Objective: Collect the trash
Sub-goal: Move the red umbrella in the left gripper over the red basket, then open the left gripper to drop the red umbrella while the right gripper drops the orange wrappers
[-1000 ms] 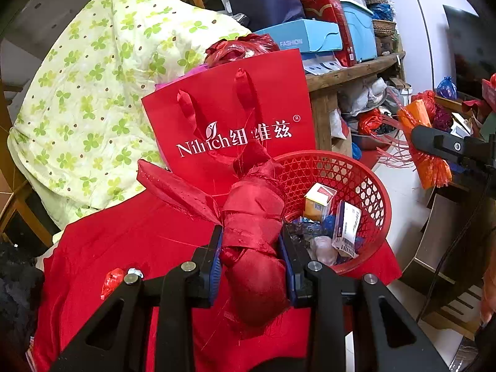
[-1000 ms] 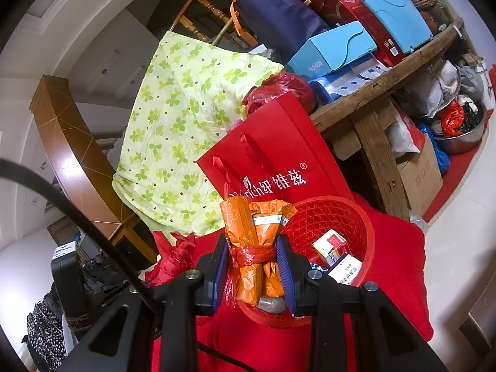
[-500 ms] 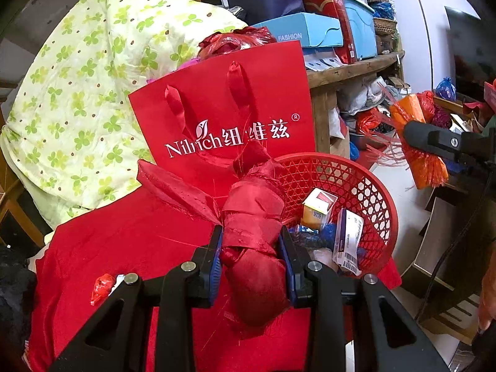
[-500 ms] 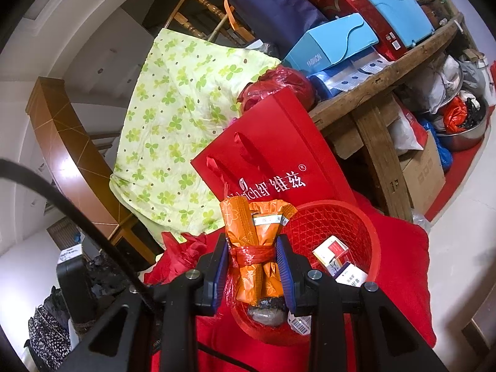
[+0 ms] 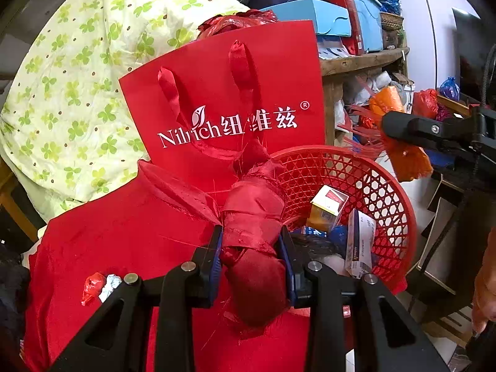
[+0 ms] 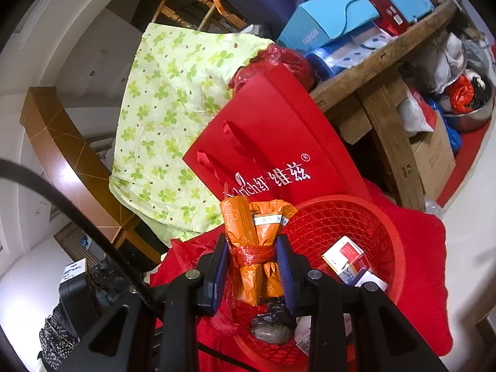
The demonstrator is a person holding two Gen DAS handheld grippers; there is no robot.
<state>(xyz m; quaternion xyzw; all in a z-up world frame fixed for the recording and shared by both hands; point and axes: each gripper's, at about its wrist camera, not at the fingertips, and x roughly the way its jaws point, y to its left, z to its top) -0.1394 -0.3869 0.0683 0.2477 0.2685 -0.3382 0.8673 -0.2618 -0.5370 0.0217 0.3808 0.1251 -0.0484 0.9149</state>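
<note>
Left wrist view first: your left gripper (image 5: 250, 249) is pinching a knotted red cloth bundle (image 5: 252, 248) between its blue pads, the bundle's loose tails sticking out toward 11 o'clock. At 2 o'clock from it sits the red mesh basket (image 5: 390, 186) on a red cloth-covered worktop (image 5: 124, 232), with small cartons (image 5: 328, 206) and other scraps inside. Behind the basket, at 12 o'clock, a red paper bag (image 5: 223, 105) with white lettering stands upright. Down at 8 o'clock a red-and-white crumpled scrap (image 5: 99, 285) lies on the cloth.

Right wrist view — your right gripper (image 6: 251, 266) is clamped on an orange wrapper bundle (image 6: 257, 248) tied round with a red strip, held upright over the near rim of the basket (image 6: 400, 248). In the left view you can see that same orange bundle (image 5: 406, 158) out at 3 o'clock, beyond the basket's far side. A green-flowered quilt (image 6: 161, 99) fills 11 o'clock, and a wooden shelf (image 6: 372, 68) stacked with boxes runs across at 1 o'clock.
</note>
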